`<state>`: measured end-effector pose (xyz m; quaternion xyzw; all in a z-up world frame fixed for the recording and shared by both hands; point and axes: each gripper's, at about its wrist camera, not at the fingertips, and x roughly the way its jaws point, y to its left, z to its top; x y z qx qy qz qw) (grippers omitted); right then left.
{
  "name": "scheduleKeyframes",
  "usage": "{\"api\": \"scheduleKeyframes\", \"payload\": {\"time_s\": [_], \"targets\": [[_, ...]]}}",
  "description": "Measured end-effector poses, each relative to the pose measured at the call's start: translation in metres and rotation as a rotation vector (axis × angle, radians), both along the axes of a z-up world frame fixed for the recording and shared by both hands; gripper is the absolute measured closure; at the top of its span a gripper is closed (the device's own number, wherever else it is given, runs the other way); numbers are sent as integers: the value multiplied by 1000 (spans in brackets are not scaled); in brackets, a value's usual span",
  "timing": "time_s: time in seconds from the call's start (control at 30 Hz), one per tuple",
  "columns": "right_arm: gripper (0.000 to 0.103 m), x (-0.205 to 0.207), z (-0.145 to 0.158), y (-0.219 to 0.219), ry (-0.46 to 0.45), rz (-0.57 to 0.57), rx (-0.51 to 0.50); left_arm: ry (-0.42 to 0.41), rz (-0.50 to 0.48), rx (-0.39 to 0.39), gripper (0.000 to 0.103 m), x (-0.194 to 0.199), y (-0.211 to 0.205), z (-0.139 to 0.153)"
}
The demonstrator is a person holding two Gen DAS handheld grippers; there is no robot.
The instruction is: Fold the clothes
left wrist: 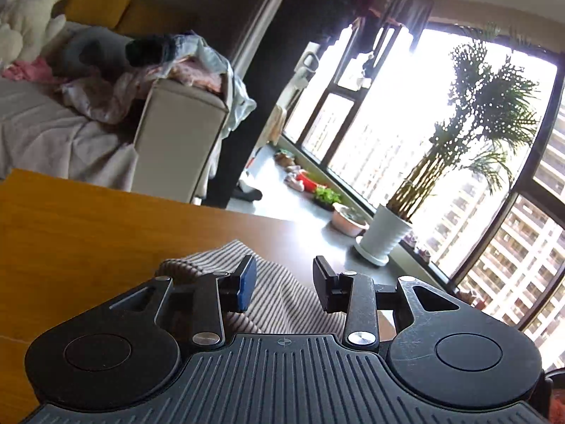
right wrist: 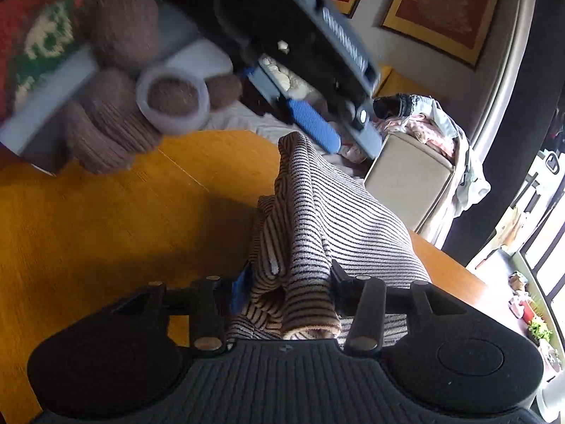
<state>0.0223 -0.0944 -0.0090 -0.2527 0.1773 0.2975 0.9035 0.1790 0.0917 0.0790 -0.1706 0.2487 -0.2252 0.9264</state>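
A striped beige-and-dark knit garment (right wrist: 317, 219) lies bunched on the orange wooden table (right wrist: 88, 229). My right gripper (right wrist: 287, 282) is shut on a raised fold of the garment, which fills the gap between its jaws. My left gripper (left wrist: 284, 282) is open and empty, held just above the garment (left wrist: 275, 293) near the table's far edge. The left gripper also shows in the right wrist view (right wrist: 314, 123), blurred, above the garment's far end, held by a hand in a brown knit glove (right wrist: 116, 81).
A sofa (left wrist: 176, 134) piled with clothes and a white plush toy (left wrist: 31, 17) stands beyond the table. A potted palm (left wrist: 385, 236), bowls and small plants sit on the window ledge to the right. Framed pictures (right wrist: 438, 10) hang on the wall.
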Motion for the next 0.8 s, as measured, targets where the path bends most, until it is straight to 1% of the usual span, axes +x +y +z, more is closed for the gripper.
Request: {"api": "scheduleKeyframes", "payload": {"time_s": [0.07,0.1,0.2,0.23,0.27,0.3,0.37,0.4,0.47,0.5,0.53,0.57,0.67,0.8], "targets": [[50,0,10,-12,46,36,40,31,4,-3,64,6,2,-11],[48,1,18,-20,88,58,74,46,6,-4,64,9,4,-17],[47,8,43,-46,152,80,218,92,12,-8,65,19,7,-34],[49,13,46,-50,155,64,244,108,14,-10,65,22,9,-40],[57,19,49,-53,157,47,269,123,15,-11,65,25,10,-46],[61,24,51,-56,160,29,294,138,17,-12,65,28,11,-51],[63,35,57,-63,165,-5,344,147,19,-12,65,30,12,-55],[63,39,49,-60,184,-10,321,145,19,-11,64,30,12,-56],[63,42,25,-50,237,0,259,142,20,-8,64,29,12,-56],[62,37,12,-49,213,4,270,141,20,-7,64,29,12,-56],[62,31,7,-49,183,5,277,139,21,-6,64,28,12,-56],[62,28,6,-49,170,6,270,138,21,-5,64,28,12,-56],[62,31,9,-52,192,-2,278,133,22,-2,64,27,11,-57],[60,26,11,-47,153,3,207,127,23,3,64,25,11,-57]]}}
